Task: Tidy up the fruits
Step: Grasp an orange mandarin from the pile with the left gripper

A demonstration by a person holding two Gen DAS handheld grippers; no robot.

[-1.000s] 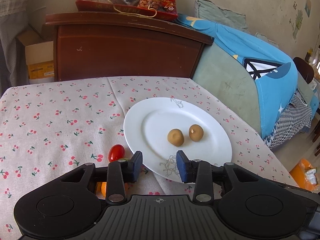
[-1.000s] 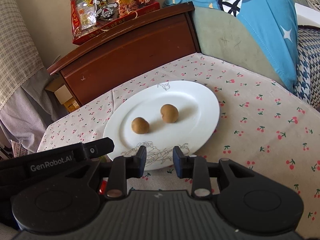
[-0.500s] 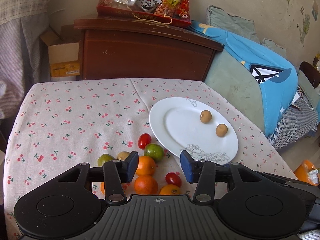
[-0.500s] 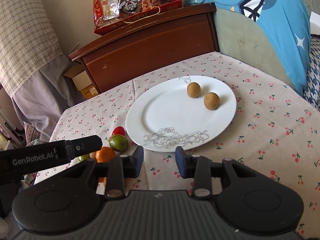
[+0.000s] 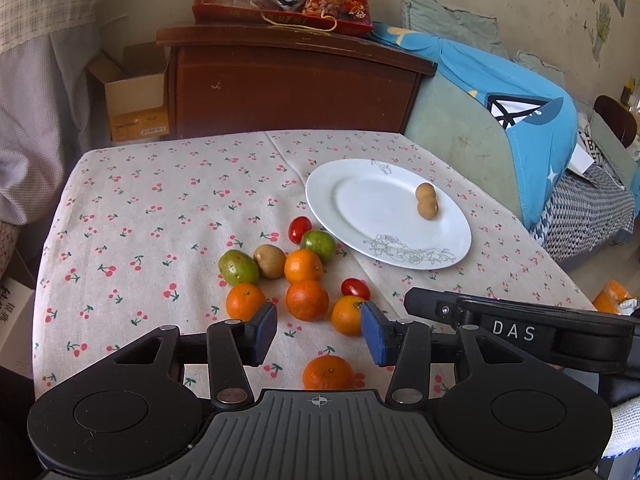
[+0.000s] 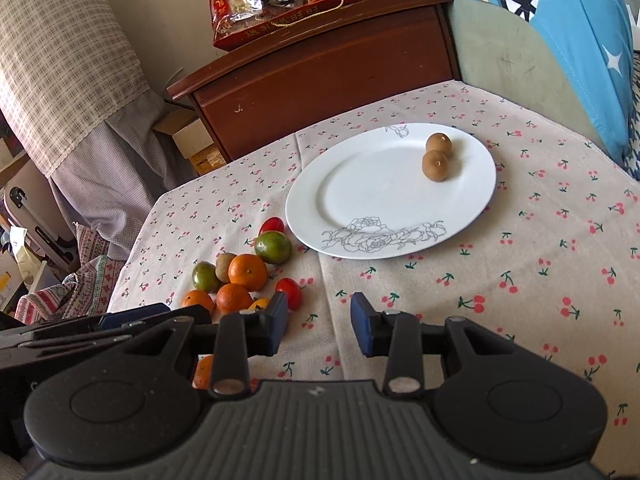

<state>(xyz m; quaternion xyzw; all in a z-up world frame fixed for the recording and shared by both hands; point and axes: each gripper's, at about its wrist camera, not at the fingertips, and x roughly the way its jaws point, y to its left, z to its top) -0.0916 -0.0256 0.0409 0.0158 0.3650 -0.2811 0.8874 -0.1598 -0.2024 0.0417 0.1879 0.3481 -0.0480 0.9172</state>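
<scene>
Biggest change first: both views have drawn back from the white plate point(image 5: 360, 204), which a second ago filled the frame. We now see most of the cherry-print tablecloth point(image 5: 160, 208) and a loose pile of fruit that was almost wholly hidden before. The left gripper point(image 5: 318, 334) and the right gripper point(image 6: 319, 322) hover low over the near edge of the cloth. The jaws of both have just been opening, they stand at a moderate gap, and nothing is between the pads of either. We read this as a drop-off just finished and a return for the next piece, with most of the sorting still ahead. The left claw sits closest to the pile, so the nearest mandarin looks the likely next pick. Count, large to small:
- One plate, at the right of the cloth.
- Five mandarins point(image 5: 307, 300) on the cloth, one of them apart point(image 5: 327, 372) just below the left jaws.
- Two green fruits point(image 5: 238, 267), one of them just beside the plate rim.
- Three small brown fruits. Two are on the plate point(image 5: 428, 208) near its far right edge, close together where they lay apart before. One is in the pile point(image 5: 269, 261).
- Two cherry tomatoes point(image 5: 300, 229), one by the plate rim and one near the right side of the pile.
</scene>
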